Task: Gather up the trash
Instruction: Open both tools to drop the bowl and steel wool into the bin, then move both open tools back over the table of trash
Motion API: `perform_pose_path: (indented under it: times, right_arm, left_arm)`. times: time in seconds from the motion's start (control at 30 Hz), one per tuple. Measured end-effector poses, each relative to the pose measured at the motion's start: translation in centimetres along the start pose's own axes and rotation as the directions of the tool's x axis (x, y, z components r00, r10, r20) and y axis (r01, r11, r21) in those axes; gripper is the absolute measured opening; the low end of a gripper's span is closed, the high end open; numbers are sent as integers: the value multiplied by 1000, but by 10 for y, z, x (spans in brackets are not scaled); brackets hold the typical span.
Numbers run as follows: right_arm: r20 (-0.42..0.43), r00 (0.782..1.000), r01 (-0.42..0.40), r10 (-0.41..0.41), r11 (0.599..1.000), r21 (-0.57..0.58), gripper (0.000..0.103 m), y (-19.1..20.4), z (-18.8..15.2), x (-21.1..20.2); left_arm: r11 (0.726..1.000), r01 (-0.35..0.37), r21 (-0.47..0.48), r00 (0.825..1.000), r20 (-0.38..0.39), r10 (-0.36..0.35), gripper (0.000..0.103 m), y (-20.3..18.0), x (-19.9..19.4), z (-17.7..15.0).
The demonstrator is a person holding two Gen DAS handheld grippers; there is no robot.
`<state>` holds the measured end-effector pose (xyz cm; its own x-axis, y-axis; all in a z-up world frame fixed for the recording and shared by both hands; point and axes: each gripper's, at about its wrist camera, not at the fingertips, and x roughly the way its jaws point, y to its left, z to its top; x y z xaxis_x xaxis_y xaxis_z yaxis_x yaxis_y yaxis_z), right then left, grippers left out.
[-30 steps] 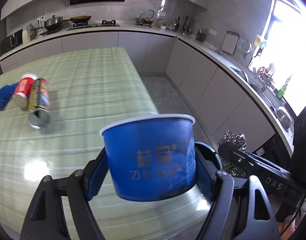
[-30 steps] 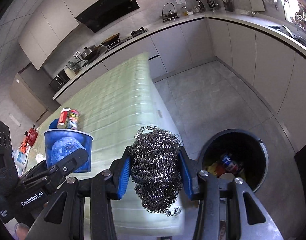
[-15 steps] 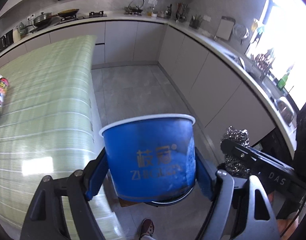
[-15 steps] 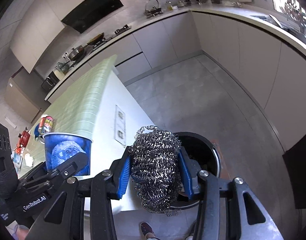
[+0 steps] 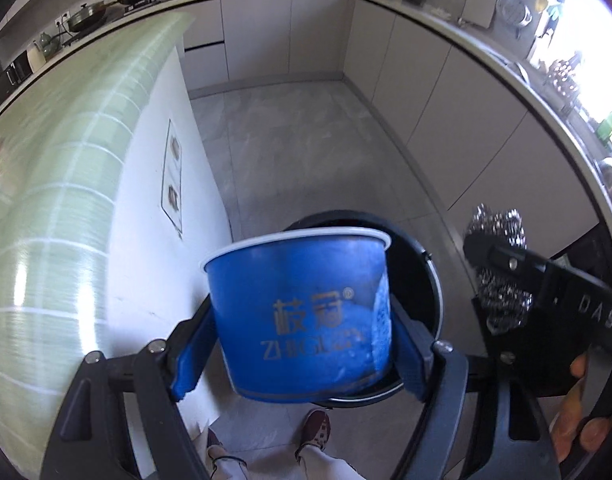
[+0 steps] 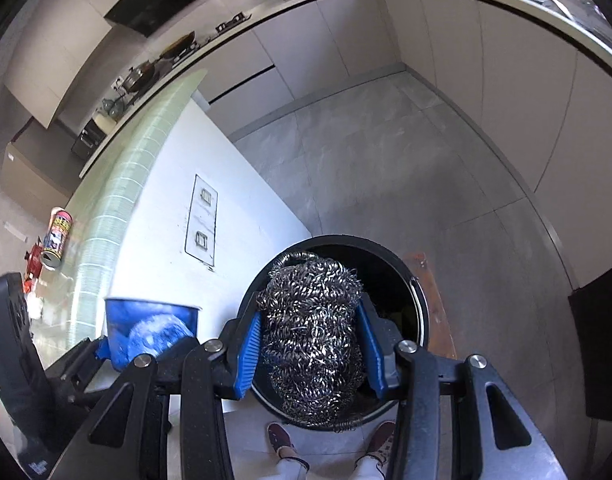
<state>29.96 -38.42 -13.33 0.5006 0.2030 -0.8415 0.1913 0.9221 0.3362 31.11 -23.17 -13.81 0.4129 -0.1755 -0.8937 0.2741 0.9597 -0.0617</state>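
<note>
My left gripper (image 5: 302, 344) is shut on a blue paper bowl (image 5: 302, 308) and holds it over the black round trash bin (image 5: 433, 280) on the floor. The bowl also shows in the right wrist view (image 6: 146, 328), with something blue crumpled inside. My right gripper (image 6: 311, 344) is shut on a steel wool scrubber (image 6: 313, 332), held right above the bin's (image 6: 421, 312) opening. The scrubber also shows in the left wrist view (image 5: 497, 276), to the right of the bowl.
The white kitchen island with a green striped top (image 5: 66, 184) stands left of the bin. A spray can (image 6: 56, 238) lies on it. Grey cabinets (image 5: 485, 120) line the back and right. The person's shoes (image 6: 280, 438) stand by the bin.
Both grippers have swung off the island top and down over the trash bin, still holding the bowl and the scrubber. The bin now lies directly under both.
</note>
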Motion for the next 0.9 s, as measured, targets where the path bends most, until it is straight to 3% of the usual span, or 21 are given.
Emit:
perform_pose_path:
  times: [0.23, 0.33, 0.43, 0.57, 0.9]
  right_arm:
    - [-22, 1000, -18, 17, 999, -26, 48, -10, 14, 31]
    - [-26, 1000, -19, 18, 999, -27, 52, -12, 19, 39]
    - [-9, 1000, -16, 16, 999, -30, 58, -12, 25, 38]
    - [58, 998, -14, 16, 999, -30, 58, -11, 30, 13]
    - [94, 996, 10, -12, 1000, 17, 59, -13, 20, -27]
  left_arm:
    - [999, -35, -27, 997, -67, 33, 80, 1, 34, -3]
    - [998, -53, -28, 995, -85, 51, 87, -1, 43, -4]
    - [997, -70, -13, 992, -106, 68, 88, -9, 49, -3]
    - [997, -67, -34, 996, -68, 64, 88, -11, 31, 3]
    - [999, -30, -28, 999, 31, 31, 88, -12, -24, 16]
